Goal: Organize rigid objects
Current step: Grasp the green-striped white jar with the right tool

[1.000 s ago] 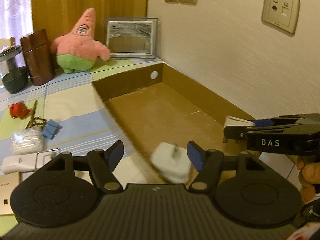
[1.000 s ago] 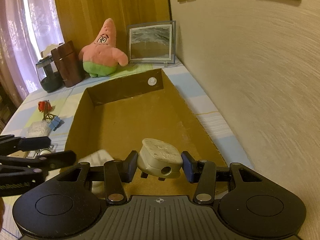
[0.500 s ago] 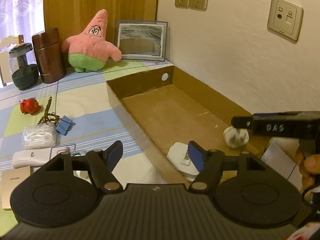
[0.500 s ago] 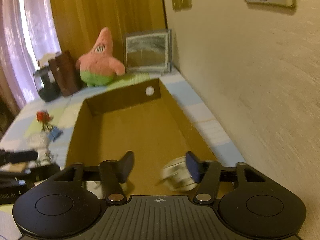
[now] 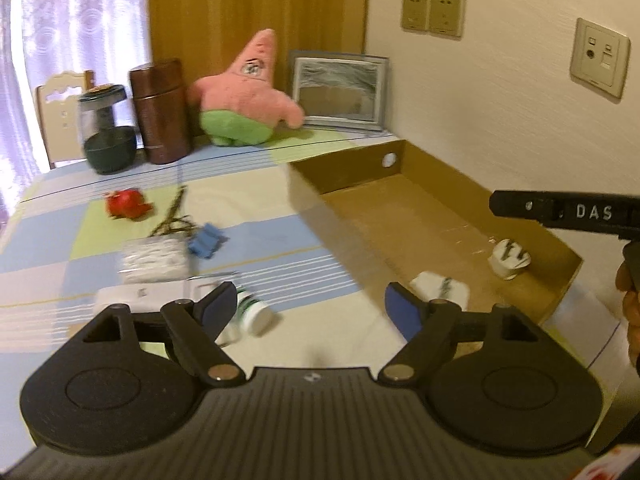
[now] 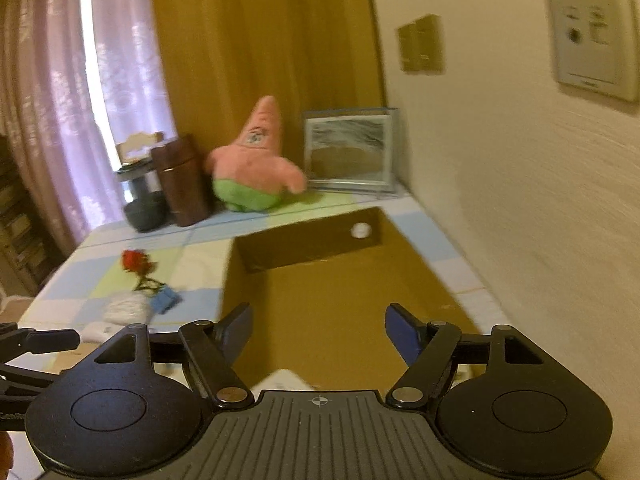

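Left tool [image 5: 306, 312] and right tool [image 6: 318, 330]: jaws opening, nothing between. Two white plugs [image 5: 510, 260] lie in cardboard tray [image 5: 440, 208] along surface's wall edge. White bottle [image 5: 254, 316] near front edge: likely light, rigid, slippery; grip across body.

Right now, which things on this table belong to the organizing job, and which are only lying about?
Part of the job:
- cardboard tray
- white charger and round plug, already inside it
- red toy, blue clips, clear packet, small white bottle, on the cloth
- left gripper and right gripper, both opening, nothing between the jaws

Just lying about:
- pink plush
- picture frame
- brown canister
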Available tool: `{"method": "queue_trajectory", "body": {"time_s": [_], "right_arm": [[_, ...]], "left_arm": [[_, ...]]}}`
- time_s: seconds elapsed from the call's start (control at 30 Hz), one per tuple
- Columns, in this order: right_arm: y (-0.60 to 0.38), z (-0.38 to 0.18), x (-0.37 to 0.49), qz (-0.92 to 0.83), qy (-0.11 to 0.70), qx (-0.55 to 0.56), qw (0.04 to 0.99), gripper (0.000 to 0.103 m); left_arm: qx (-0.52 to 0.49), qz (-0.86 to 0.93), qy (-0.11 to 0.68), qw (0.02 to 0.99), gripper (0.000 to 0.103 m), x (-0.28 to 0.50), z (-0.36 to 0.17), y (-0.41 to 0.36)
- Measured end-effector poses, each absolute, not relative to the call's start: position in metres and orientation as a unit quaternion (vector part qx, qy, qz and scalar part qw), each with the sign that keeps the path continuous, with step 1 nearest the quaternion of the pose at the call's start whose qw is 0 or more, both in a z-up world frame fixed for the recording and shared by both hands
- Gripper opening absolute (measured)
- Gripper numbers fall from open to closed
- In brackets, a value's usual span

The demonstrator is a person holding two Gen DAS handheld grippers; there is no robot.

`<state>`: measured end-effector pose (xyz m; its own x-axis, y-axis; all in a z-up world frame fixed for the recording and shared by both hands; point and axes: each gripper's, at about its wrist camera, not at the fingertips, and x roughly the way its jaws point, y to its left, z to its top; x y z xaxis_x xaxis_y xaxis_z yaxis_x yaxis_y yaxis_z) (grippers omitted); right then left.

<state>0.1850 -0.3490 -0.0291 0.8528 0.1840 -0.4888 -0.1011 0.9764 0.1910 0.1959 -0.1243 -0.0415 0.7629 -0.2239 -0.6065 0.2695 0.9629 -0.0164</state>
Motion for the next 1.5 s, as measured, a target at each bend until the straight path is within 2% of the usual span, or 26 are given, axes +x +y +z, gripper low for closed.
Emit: {"method": "queue_trajectory", "body": {"time_s": [0.3,0.9,1.2,1.3,1.37,1.5], "right_arm": [[-0.279,-0.024,0.183,0.160,0.246,0.036,0.955,0.075],[-0.175,-0.062,0.207,0.245,0.275,-0.060,0.928,0.076],[-0.169,-0.083,0.230,0.233,0.308,-0.065,0.920,0.075],[-0.166,-0.090,0.240,0.233,0.322,-0.063,0.916,0.071],[-0.163,-0.094,0.245,0.232,0.329,-0.071,0.912,0.063],[-0.159,-0.104,0.258,0.227,0.345,-0.083,0.907,0.055]], "left_arm": [[0.048,-0.071,0.317,0.945,0.089,0.178,-0.040,-0.062],[0.083,-0.038,0.349,0.933,0.090,0.183,-0.073,0.023],[0.039,-0.036,0.374,0.926,0.090,0.213,-0.091,0.042],[0.036,-0.040,0.381,0.923,0.090,0.223,-0.094,0.041],[0.030,-0.042,0.384,0.922,0.091,0.227,-0.096,0.040],[0.026,-0.041,0.387,0.921,0.092,0.234,-0.098,0.041]]}}
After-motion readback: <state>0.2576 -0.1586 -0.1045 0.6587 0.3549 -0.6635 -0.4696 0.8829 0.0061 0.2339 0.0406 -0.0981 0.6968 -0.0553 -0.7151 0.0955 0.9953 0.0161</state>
